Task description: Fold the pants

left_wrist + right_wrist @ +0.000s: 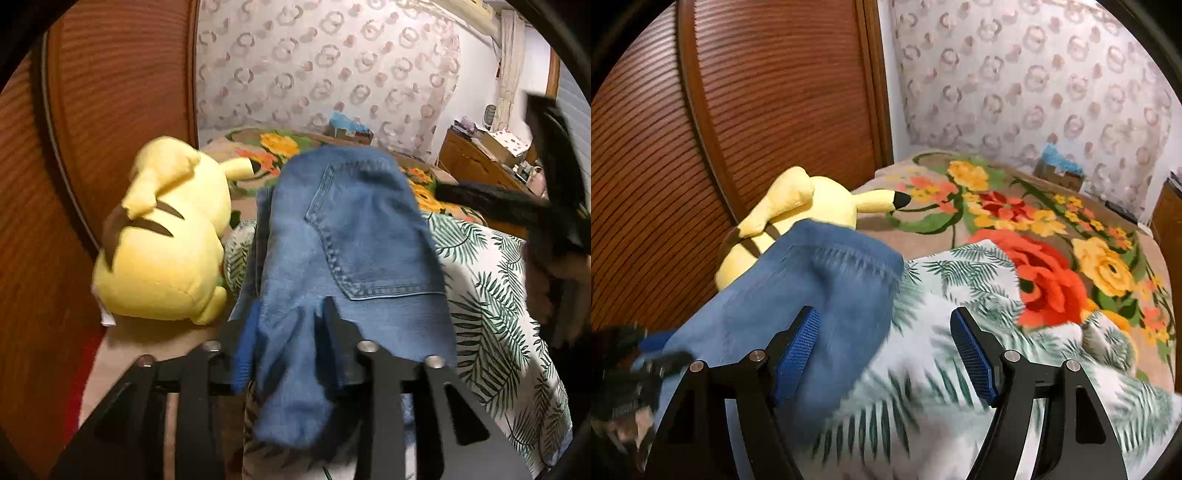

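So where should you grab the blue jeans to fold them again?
Probably the near end of the jeans, coming from the camera side. There the denim hangs loose between the left gripper's fingers, while the far end lies against the yellow plush toy. The right gripper is open with nothing in it.

The folded pants (343,236) lie on a leaf-print sheet (491,295) spread over the bed's blanket (1034,221). A plush toy (162,254) sits just left of them, against the wooden wardrobe door (110,92). A box (1060,173) rests at the bed's far edge by the wall.
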{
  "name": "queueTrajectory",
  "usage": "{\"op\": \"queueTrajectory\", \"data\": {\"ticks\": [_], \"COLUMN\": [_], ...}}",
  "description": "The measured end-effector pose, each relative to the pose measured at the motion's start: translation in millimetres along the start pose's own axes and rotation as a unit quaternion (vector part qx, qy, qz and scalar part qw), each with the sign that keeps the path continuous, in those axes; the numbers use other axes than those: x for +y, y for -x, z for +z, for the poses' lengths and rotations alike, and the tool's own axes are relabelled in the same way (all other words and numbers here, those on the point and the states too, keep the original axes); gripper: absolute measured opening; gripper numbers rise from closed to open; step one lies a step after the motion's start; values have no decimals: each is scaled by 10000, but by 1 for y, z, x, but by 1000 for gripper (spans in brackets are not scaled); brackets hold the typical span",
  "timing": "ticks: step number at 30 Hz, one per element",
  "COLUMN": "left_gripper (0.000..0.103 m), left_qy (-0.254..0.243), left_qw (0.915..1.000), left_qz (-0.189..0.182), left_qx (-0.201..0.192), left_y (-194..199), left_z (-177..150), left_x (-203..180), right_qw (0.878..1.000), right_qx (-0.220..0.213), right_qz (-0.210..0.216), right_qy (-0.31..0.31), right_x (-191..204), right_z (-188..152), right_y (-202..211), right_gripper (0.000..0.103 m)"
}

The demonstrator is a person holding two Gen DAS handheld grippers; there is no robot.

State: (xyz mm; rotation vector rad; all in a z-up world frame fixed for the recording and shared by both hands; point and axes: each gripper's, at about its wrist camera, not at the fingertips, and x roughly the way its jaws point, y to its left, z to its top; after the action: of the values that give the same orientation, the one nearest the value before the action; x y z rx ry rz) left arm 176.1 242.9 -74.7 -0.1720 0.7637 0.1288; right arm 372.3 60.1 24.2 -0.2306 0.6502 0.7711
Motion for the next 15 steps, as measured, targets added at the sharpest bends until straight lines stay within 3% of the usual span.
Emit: {"op": "queueTrajectory", "data": {"ticks": [1, 3, 4, 9, 15], "left_gripper": [54, 75, 78, 88, 90], "left_qy": [-24, -110, -153, -266, -495], "left_qw": [9999, 9995, 9991, 9973, 9940], "left_qz": [-16, -9, 1, -218, -285], "left_qx": [-107, -285, -388, -645, -937], "left_y": [7, 22, 30, 61, 95], "left_z": [1, -1, -2, -9, -22], "left_x": [-2, -11, -17, -49, -97], "right_qw": [10000, 9997, 9995, 9973, 9931], "right_qx": [-52, -156, -233, -515, -837], "right_qz": [7, -7, -44, -349, -661], "right_qy": [-55, -167, -206, -382, -479], "right_x": [1, -2, -2, -6, 0], "right_z": [-7, -24, -32, -73, -111], "right_y": [13, 41, 57, 117, 173], "right_gripper": [75, 75, 75, 75, 75]}}
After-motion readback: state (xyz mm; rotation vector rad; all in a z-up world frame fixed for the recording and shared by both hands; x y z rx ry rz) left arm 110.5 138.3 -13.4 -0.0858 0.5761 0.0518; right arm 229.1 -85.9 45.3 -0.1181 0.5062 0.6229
